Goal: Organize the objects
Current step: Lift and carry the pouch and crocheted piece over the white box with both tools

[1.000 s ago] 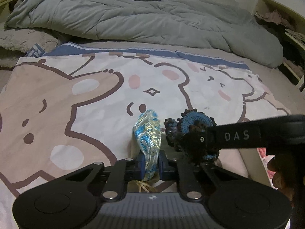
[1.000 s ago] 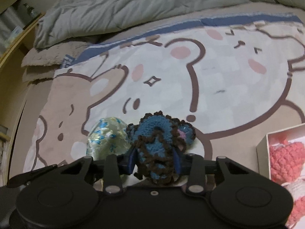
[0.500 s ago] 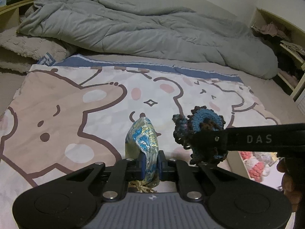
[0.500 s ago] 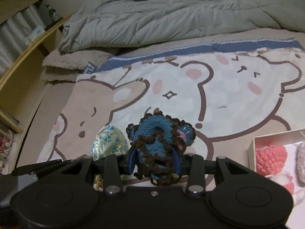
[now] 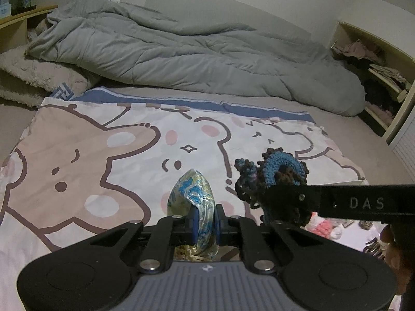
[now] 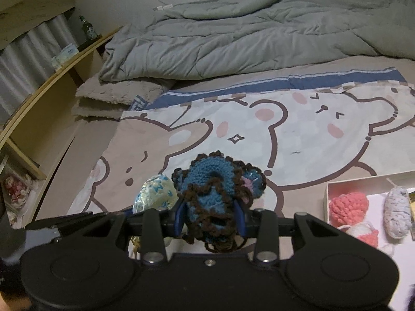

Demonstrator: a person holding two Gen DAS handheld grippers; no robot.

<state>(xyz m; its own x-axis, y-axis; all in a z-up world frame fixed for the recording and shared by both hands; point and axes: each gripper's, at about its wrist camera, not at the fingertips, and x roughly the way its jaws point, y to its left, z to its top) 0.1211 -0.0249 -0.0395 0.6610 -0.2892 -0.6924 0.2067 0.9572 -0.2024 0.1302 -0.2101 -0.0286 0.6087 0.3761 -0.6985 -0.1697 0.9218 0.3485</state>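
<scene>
Nearby, a white box (image 6: 327,191) of yarn balls (image 6: 348,203) flanks the right tongs (image 6: 210,216).

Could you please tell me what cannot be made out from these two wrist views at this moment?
- White box, right wrist view: cut off by the right edge; contents only partly seen.
- Brocade pouch, left wrist view: its tied lower end sits behind the left tool.
- Shelf clutter, left wrist view: too dim and small.

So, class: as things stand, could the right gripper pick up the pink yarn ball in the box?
Probably not yet: the right gripper is already shut on the blue crochet piece, though nothing covers the pink yarn ball.
</scene>
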